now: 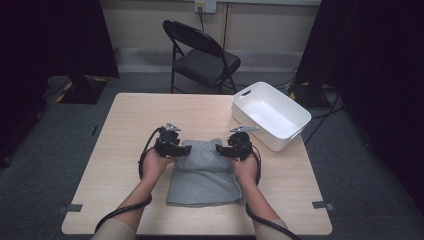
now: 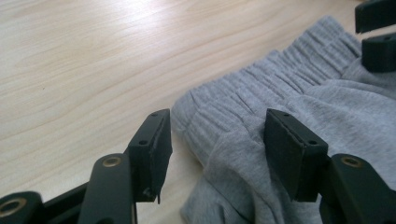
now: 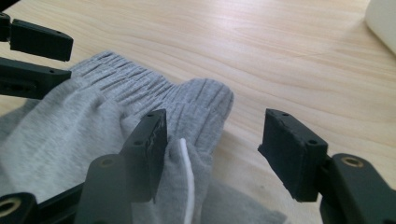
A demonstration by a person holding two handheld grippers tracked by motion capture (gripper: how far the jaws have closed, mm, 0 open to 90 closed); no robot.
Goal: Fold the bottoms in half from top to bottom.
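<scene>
Lying folded on the near middle of the wooden table (image 1: 135,115), the grey sweatpants (image 1: 202,172) had their ribbed waistband turned toward the far edge, with a white drawstring (image 3: 188,182) showing at the right corner. The left gripper (image 1: 181,149) and the right gripper (image 1: 223,150) sat at the waistband's two corners, each with its jaws spread and pressing on nothing, cloth lying loose between them. A white bin (image 1: 292,131) stood apart at the far right.
</scene>
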